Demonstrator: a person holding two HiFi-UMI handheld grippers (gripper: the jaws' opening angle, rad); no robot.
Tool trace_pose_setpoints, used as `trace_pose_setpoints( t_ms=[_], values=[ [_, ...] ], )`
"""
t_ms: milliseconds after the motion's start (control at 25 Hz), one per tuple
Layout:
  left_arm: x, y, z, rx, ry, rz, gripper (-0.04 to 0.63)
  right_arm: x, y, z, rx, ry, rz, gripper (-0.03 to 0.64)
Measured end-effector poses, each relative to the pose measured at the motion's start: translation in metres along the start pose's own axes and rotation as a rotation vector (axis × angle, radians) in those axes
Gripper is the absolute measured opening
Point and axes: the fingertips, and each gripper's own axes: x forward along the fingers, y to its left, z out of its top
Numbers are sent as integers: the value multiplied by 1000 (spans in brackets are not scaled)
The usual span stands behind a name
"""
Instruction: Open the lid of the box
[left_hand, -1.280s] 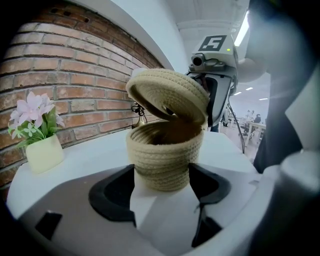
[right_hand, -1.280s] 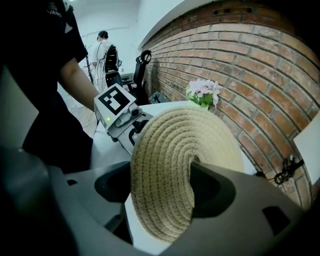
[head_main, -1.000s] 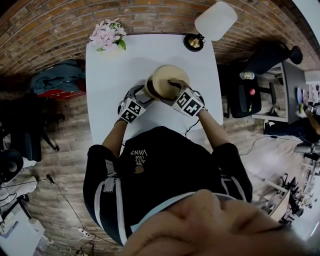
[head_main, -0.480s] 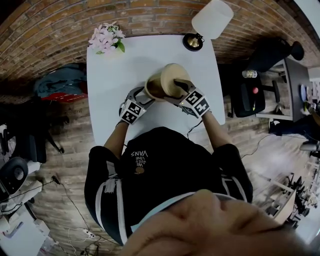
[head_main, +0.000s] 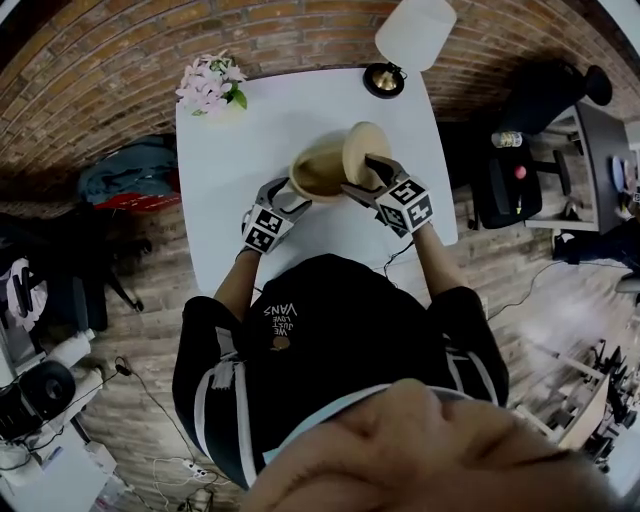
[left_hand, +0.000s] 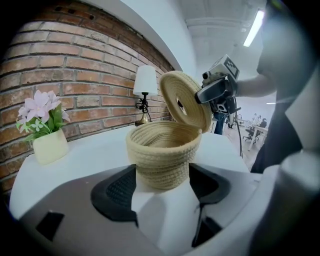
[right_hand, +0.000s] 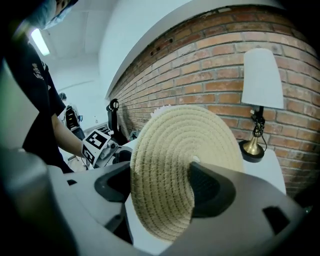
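Note:
A round woven box (head_main: 318, 170) stands on the white table (head_main: 250, 120). My left gripper (head_main: 290, 195) is shut on its lower wall, one pad on each side, as the left gripper view shows around the box (left_hand: 162, 155). Its flat woven lid (head_main: 362, 152) is off the rim and tipped up on edge at the box's right side. My right gripper (head_main: 365, 175) is shut on that lid. The right gripper view has the lid (right_hand: 175, 165) clamped across its disc between both jaws. The box's hollow inside (left_hand: 160, 135) is exposed and looks empty.
A pot of pink flowers (head_main: 208, 85) stands at the table's far left corner, and a lamp (head_main: 412, 35) with a white shade and brass base at the far right. A brick wall runs behind the table. An office chair (head_main: 505, 185) stands to the right.
The right gripper has raised the lid off the box and tipped it from nearly flat to standing on edge to the right. The left gripper stayed on the box.

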Motion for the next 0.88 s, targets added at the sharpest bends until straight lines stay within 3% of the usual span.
trace_pose_setpoints(
  t_ms=[520, 880],
  values=[
    [-8, -12, 2, -18, 4, 26, 333, -26, -26, -11, 171, -101, -43, 341],
    [-26, -3, 0, -81, -5, 105, 333, -45, -39, -16, 270, -169, -78, 341]
  ],
)
